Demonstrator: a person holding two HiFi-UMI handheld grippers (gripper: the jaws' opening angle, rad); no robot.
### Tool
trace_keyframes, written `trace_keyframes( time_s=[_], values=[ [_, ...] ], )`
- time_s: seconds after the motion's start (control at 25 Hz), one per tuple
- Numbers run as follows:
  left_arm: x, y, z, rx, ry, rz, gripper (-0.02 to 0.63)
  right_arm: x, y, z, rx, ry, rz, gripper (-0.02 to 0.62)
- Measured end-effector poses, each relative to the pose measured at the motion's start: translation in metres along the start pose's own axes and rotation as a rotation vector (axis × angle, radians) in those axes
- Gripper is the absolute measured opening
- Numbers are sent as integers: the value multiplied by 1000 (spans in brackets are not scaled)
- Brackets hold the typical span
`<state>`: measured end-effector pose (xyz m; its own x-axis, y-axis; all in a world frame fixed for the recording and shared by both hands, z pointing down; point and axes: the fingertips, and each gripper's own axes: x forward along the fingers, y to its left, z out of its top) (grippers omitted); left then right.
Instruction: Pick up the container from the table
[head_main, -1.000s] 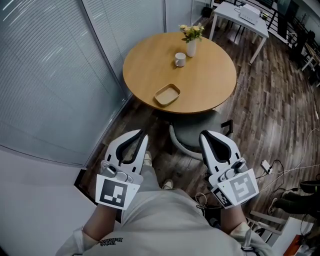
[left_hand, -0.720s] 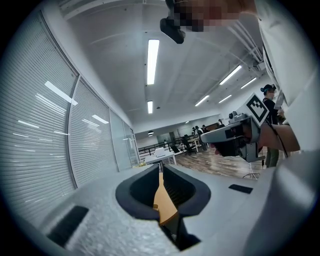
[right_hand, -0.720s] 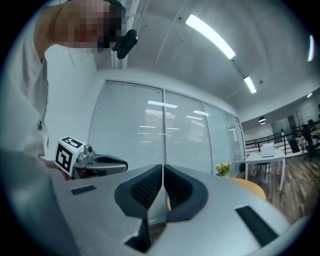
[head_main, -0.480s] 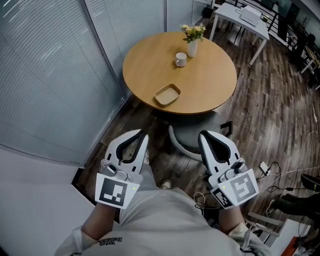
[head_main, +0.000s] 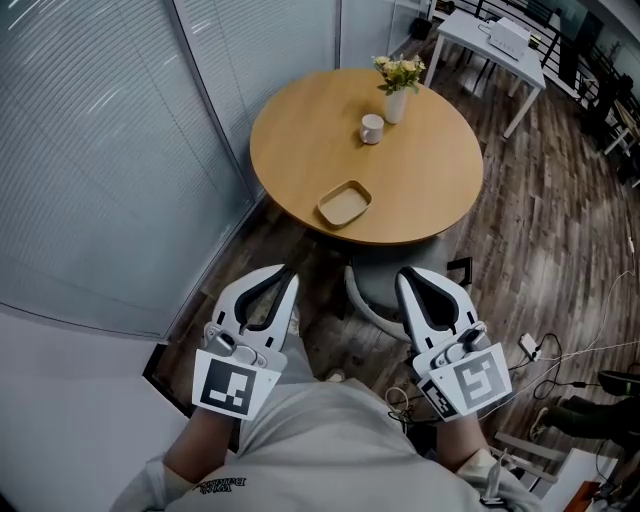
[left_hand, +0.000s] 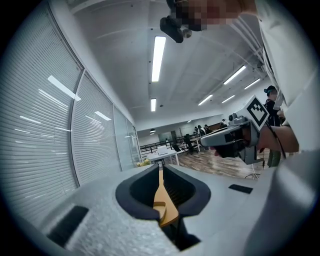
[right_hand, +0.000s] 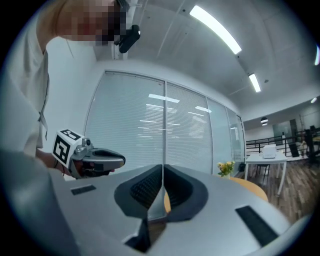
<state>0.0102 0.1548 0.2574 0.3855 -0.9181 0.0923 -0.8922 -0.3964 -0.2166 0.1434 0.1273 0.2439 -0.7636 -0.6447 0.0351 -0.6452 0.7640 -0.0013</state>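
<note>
I'm on the approach: left claw (head_main: 285, 270) and right claw (head_main: 405, 272) are pressed together, empty, well short of the bench (head_main: 430, 190). The container (head_main: 344, 203) lies near its 7 o'clock edge. Next I'd close in and spread one claw.

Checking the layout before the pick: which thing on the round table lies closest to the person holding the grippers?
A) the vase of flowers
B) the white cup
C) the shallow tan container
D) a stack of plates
C: in the head view the shallow tan container lies by the near edge of the round table, while the white cup and vase of flowers stand farther back.
</note>
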Motion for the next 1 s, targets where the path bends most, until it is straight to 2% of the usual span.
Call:
trace_keyframes(
  time_s=[0.2,0.56,0.8,1.0],
  values=[
    [22,31,-7,-8,-17,-7,42,37,-9,-12,-14,37,-24,32],
    [69,100,-22,-33,-16,-77,43,114,-27,-20,-10,110,-79,32],
    [102,153,-26,-37,-29,-125,43,166,-48,-13,-13,141,-176,34],
    [126,194,-32,-28,-32,-165,43,211,-57,-7,-11,144,-224,34]
  ],
)
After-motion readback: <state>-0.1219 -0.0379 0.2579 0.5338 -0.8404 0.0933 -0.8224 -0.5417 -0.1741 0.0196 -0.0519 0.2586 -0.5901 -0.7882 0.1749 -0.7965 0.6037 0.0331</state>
